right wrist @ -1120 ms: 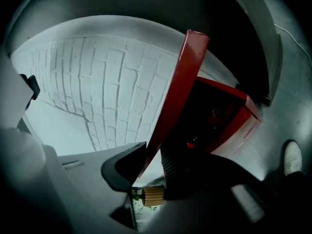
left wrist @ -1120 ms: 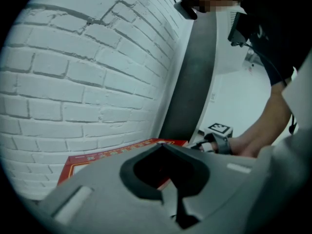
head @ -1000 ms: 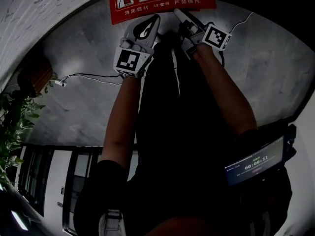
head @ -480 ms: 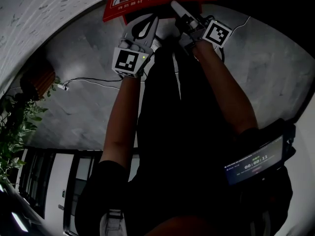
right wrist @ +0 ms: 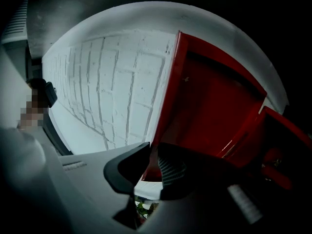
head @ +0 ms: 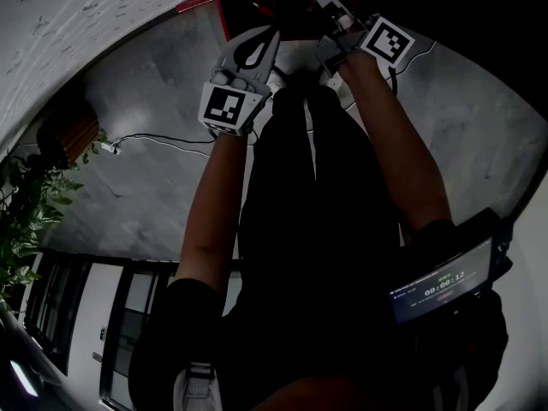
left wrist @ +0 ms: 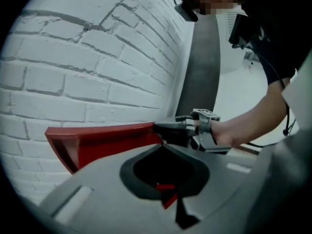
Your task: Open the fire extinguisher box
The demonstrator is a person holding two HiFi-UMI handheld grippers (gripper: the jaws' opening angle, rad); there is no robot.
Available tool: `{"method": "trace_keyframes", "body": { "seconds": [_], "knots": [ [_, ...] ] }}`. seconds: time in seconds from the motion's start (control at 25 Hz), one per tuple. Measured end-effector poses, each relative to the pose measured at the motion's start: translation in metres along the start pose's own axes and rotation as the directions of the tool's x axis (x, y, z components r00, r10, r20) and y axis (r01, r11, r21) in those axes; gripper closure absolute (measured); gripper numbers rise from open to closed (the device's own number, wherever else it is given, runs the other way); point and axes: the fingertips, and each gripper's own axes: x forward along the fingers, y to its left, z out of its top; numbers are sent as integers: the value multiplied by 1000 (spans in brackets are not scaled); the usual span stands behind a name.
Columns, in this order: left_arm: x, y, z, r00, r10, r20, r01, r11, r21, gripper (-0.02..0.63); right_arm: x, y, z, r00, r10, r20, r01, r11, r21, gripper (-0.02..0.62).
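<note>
- Pinching the front edge of the red box lid [right wrist: 204,96]: right gripper [right wrist: 151,172]. Its jaws have just been closing, and the lid edge sits between the pads.
- Lid is raised, at 12 o'clock in the head view, right at the frame edge, with a dark opening under it.
- Left gripper [head: 272,34]: jaw tips pressed together, nothing held. It sits at 9 o'clock of the right gripper, just short of the lid.
- Left gripper view: lid runs from 9 o'clock to centre with its underside showing, and the right gripper is clamped on its end.
- White brick wall [left wrist: 97,67] is behind the lid.
- Plant [head: 26,221] is at 9 o'clock in the head view, with a cable [head: 158,135] on the grey floor [head: 128,187].
</note>
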Motion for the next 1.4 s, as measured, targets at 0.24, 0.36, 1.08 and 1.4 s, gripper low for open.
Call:
{"method": "trace_keyframes", "body": {
  "seconds": [0.24, 0.36, 1.08, 1.4],
  "knots": [
    [-2, 3, -1, 1000, 9, 0, -9, 1000, -3, 606, 23, -2, 20, 1000, 14, 9, -14, 1000, -26, 543],
    [-2, 5, -2, 1000, 11, 0, -11, 1000, -1, 606, 32, -6, 27, 1000, 13, 15, -12, 999, -33, 545],
    [-8, 24, 15, 999, 45, 6, -45, 999, 1, 606, 56, -18, 51, 999, -17, 30, 18, 999, -44, 546],
    [-16, 28, 17, 998, 57, 5, -57, 998, 7, 606, 55, -25, 49, 999, -35, 7, 35, 996, -81, 424]
  ]
}}
